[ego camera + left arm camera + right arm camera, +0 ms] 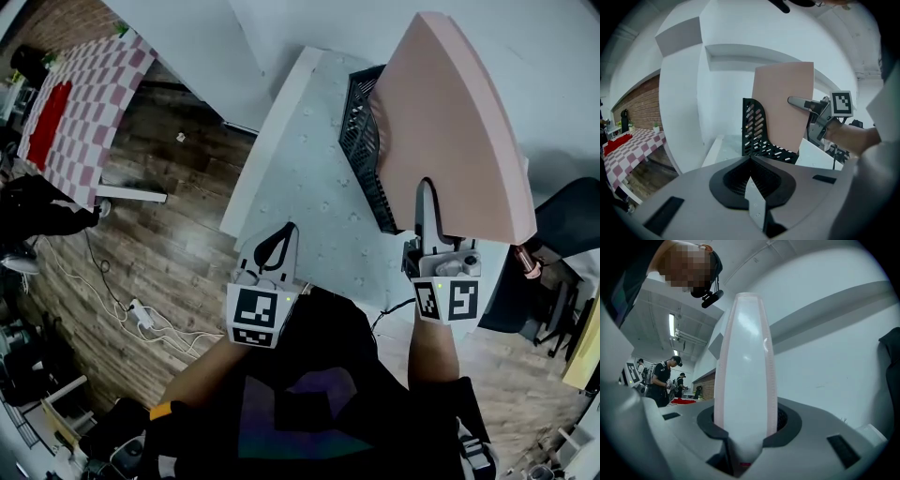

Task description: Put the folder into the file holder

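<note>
- Right gripper (425, 192): jaws pressed onto the near edge of the pink folder (459, 131). Its own view shows the folder's edge standing between the jaws and rising straight ahead of them.
- Folder: held up off the table (309, 178), extending forward and away from the right gripper. The grip is on one edge only; the rest of the sheet is unsupported.
- File holder (364, 141): black mesh, standing on the table ahead of the right gripper, beneath the folder's far left part. From the left gripper it lies ahead and slightly to the right.
- Left gripper (281, 239): jaws closed together with nothing between them. It hangs near the table's front edge, well apart from folder and holder, and takes no part in the work.
- Position of folder against holder: in the left gripper view the folder's lower edge shows at the holder's mouth, tilted. Whether that edge is already inside a slot or just above it cannot be told.
- Progress, as judged: pick-up and carry are done and the folder is presented at the holder. Insertion is at most begun, and most of the folder stands above the mesh walls.
- Left to do, as judged: lower the folder until it seats in the holder, then open the right jaws and clear them.
</note>
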The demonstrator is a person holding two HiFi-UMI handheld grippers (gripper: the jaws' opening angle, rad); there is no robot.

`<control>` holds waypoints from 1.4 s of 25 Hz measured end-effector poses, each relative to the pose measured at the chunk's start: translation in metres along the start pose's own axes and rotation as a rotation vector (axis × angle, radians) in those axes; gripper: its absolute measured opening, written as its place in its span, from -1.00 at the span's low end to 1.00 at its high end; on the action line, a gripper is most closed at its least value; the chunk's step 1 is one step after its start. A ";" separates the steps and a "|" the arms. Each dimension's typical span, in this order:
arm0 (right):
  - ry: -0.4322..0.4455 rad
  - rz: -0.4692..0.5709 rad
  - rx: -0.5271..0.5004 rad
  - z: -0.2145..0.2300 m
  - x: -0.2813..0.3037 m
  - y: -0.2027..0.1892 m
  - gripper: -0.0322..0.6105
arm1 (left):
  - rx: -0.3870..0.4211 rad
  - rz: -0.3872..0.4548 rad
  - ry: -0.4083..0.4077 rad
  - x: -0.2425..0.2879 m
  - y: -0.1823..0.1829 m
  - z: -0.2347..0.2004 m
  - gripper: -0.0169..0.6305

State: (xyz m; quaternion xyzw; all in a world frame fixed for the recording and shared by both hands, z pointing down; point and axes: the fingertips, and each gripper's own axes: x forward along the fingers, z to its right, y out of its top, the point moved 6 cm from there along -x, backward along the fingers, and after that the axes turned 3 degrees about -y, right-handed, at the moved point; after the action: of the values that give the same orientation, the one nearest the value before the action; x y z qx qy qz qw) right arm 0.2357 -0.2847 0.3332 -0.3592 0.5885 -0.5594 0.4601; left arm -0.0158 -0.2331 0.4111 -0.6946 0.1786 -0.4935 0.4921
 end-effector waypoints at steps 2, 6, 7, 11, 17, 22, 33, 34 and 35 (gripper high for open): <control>0.000 0.000 0.008 0.000 0.002 -0.003 -0.43 | 0.004 -0.008 0.001 0.000 -0.002 0.002 -0.93; 0.002 -0.006 0.008 0.001 0.006 -0.011 -0.42 | 0.007 -0.017 0.008 -0.002 -0.004 0.003 -0.93; 0.003 -0.014 0.005 0.000 0.007 -0.015 -0.42 | 0.007 -0.018 0.011 -0.002 -0.004 0.002 -0.93; -0.011 -0.063 0.003 0.000 0.004 -0.039 -0.41 | 0.010 -0.014 0.014 -0.004 -0.006 0.003 -0.93; -0.026 -0.089 -0.004 -0.004 0.004 -0.058 -0.36 | 0.015 -0.003 0.004 -0.008 -0.005 0.003 -0.93; -0.019 -0.173 -0.026 -0.011 0.002 -0.079 -0.33 | 0.017 0.013 -0.008 -0.012 -0.005 0.002 -0.93; -0.058 -0.351 -0.067 -0.022 -0.005 -0.107 -0.31 | 0.024 0.061 -0.050 -0.027 -0.004 0.002 -0.93; -0.062 -0.357 -0.067 -0.023 -0.006 -0.106 -0.31 | 0.025 0.067 -0.055 -0.029 -0.004 0.002 -0.93; -0.069 -0.364 -0.066 -0.024 -0.007 -0.105 -0.30 | 0.027 0.073 -0.060 -0.031 -0.004 0.002 -0.93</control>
State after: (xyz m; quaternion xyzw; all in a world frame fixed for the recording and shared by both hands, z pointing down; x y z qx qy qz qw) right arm 0.2059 -0.2822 0.4370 -0.4937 0.5157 -0.6012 0.3590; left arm -0.0289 -0.2078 0.3993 -0.6955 0.1821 -0.4565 0.5241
